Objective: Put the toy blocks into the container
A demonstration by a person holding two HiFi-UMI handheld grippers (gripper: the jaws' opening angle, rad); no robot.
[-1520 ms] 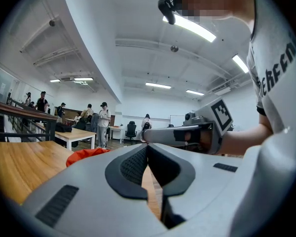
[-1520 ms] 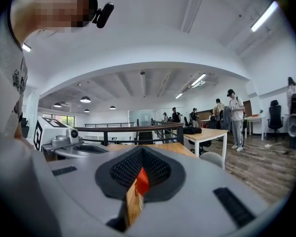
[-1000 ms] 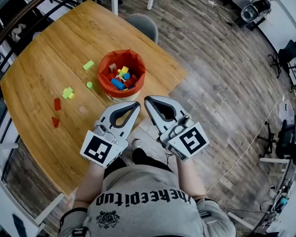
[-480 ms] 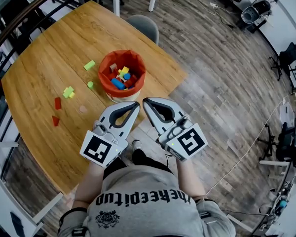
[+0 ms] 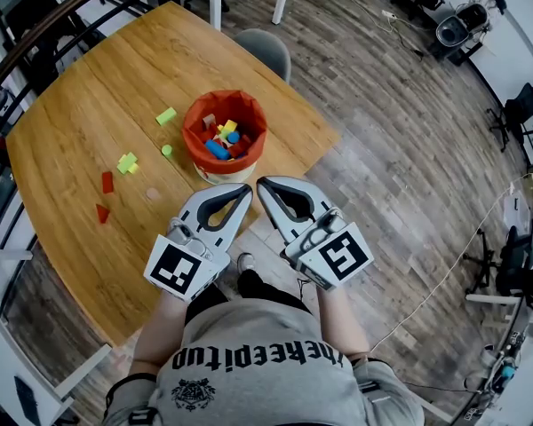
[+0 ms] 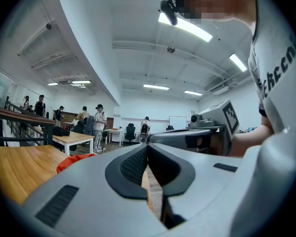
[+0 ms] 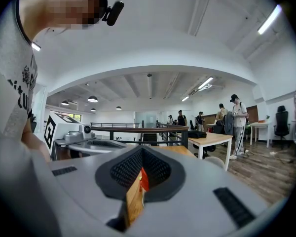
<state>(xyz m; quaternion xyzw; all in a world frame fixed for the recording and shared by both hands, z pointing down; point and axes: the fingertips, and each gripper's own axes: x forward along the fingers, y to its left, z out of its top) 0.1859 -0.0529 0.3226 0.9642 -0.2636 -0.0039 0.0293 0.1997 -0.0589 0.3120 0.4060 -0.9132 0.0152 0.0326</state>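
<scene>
Step in hand, as a judgement: between picks, since both tools are empty and pieces remain out. On the table [image 5: 71, 96], from the left: two red blocks [image 5: 107, 183], a yellow-green block [image 5: 127, 162], a pale disc [image 5: 152, 194], a green round piece [image 5: 166, 150] and a green block [image 5: 166, 115]. All lie at 8 to 10 o'clock of the container [image 5: 194, 145], apart from it. The container already holds a mixed pile. The left gripper [image 5: 245, 190] sits at 6 o'clock of the container, jaws together with nothing between them. The right gripper [image 5: 263, 186] is just beside it, jaws likewise together and empty.

Next move, as a judgement: open one gripper, carry it toward 9 o'clock and descend on a near piece. The flat disc will likely need a careful edge grip.

Limits: the disc's colour and thickness are hard to make out. Whether the yellow-green block is one piece or two cannot be told. Neither gripper view shows the loose pieces
</scene>
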